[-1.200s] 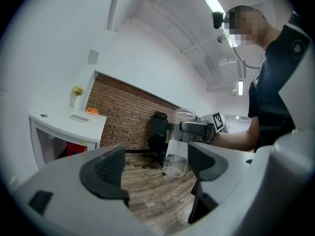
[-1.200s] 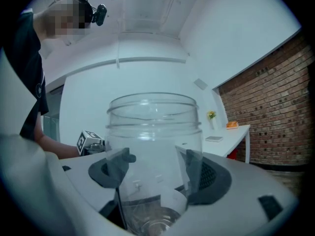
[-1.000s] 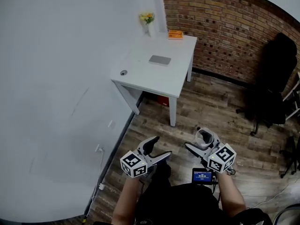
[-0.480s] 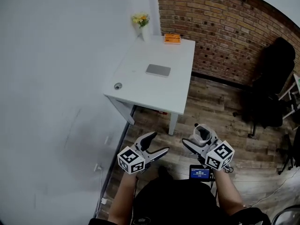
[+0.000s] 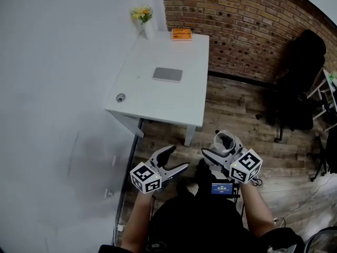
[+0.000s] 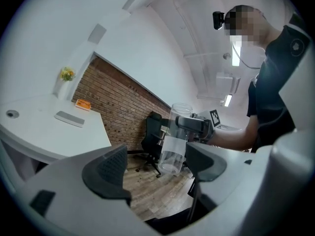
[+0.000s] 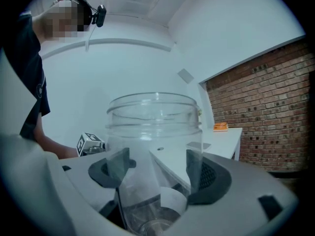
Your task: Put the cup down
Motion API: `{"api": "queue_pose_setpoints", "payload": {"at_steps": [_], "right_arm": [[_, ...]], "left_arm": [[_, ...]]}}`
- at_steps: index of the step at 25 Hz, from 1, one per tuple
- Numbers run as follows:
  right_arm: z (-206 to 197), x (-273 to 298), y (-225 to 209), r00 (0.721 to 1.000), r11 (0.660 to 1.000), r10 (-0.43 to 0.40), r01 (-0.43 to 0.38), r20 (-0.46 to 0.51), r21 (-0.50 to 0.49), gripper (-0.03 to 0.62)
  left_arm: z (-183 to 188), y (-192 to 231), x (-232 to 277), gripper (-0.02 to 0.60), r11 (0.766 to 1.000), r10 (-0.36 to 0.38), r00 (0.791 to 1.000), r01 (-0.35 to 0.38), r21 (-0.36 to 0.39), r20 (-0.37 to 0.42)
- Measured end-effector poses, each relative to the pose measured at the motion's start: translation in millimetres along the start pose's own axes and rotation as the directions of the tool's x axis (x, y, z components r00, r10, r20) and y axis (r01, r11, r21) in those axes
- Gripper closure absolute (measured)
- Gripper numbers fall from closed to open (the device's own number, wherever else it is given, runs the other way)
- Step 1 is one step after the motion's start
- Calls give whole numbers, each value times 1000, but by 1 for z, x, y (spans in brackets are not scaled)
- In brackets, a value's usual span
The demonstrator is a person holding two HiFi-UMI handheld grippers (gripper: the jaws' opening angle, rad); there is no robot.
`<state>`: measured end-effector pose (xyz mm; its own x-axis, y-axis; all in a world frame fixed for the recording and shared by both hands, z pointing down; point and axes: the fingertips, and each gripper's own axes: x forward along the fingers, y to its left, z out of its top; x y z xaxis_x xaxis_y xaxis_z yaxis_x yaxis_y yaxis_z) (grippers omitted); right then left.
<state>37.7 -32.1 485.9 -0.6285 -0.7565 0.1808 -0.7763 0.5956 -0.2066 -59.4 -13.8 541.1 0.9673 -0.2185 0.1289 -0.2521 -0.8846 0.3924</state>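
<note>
A clear plastic cup [image 5: 226,142] stands upright between the jaws of my right gripper [image 5: 220,149], which is shut on it; it fills the right gripper view [image 7: 155,146] and also shows in the left gripper view [image 6: 175,140]. The cup hangs over the wooden floor, short of the white table [image 5: 174,104]. My left gripper [image 5: 176,159] is open and empty, level with the right one and to its left. Its jaws stand apart in the left gripper view [image 6: 155,168].
On the table lie a grey flat pad [image 5: 168,74], an orange box [image 5: 181,34], a vase of yellow flowers [image 5: 142,19] and a small round cap [image 5: 121,97]. A black office chair [image 5: 295,99] stands at the right by the brick wall. A white wall runs along the left.
The head view has shifted: the table now sits lower and further left in the frame, closer to the grippers. Both grippers hold the same pose, the cup still in the right one.
</note>
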Motion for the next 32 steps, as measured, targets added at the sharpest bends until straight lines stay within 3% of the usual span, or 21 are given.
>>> {"api": "queue_pose_setpoints", "payload": {"at_steps": [9,22,32], "right_arm": [[8,48,-48,998,998,63,-63,8,14,221],[70,144,-155,983,985,170,-172,68,20,221],[84,183,-205,969,969,236,-241,79,56,221]], "left_arm": [[20,50,23,202,999,44,999,-44,1,8],[104,160,86,207,991,130,991,-131,36,39],[132,202,120,215,983,182,978,-182,-7,104]]}}
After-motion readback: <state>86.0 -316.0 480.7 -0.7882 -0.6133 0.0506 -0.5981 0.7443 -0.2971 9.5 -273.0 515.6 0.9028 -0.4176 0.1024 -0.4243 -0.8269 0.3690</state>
